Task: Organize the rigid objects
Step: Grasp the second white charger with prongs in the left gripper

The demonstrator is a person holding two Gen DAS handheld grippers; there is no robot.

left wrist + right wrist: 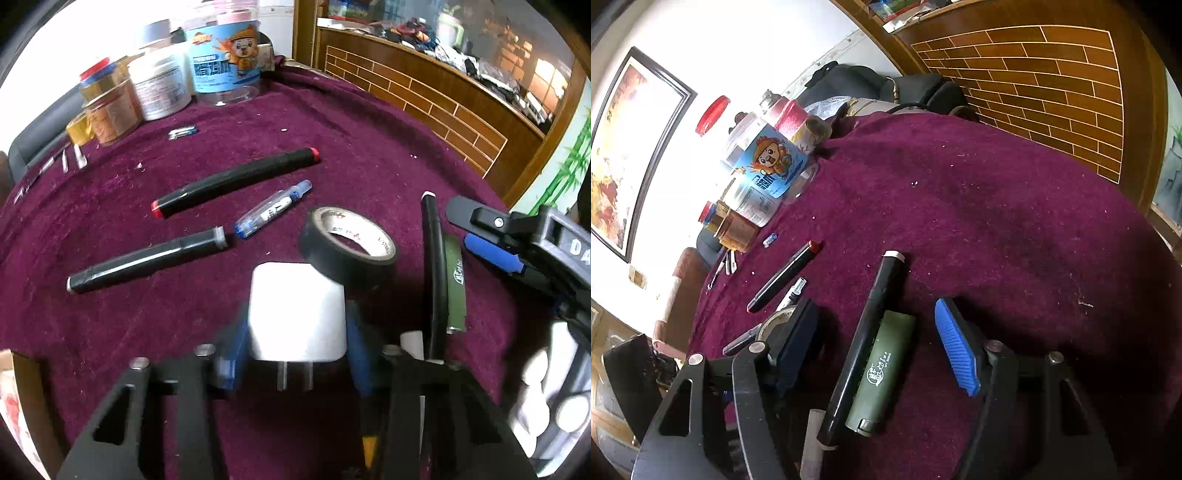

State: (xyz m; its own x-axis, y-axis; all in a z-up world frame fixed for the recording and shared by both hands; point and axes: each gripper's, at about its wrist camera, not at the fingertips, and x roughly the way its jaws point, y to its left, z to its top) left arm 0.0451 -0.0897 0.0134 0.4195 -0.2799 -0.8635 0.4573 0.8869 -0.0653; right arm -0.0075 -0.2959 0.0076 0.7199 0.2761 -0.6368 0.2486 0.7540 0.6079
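On the maroon cloth-covered desk, the left claw is clamped on a white plug-in charger cube beside a black tape roll. The right claw stands apart, straddling an untouched black marker and olive-green lighter.

Tape roll hides white charger's corner.

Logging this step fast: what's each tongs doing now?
Left tongs: shut on the white charger.
Right tongs: open around the black marker and green lighter.
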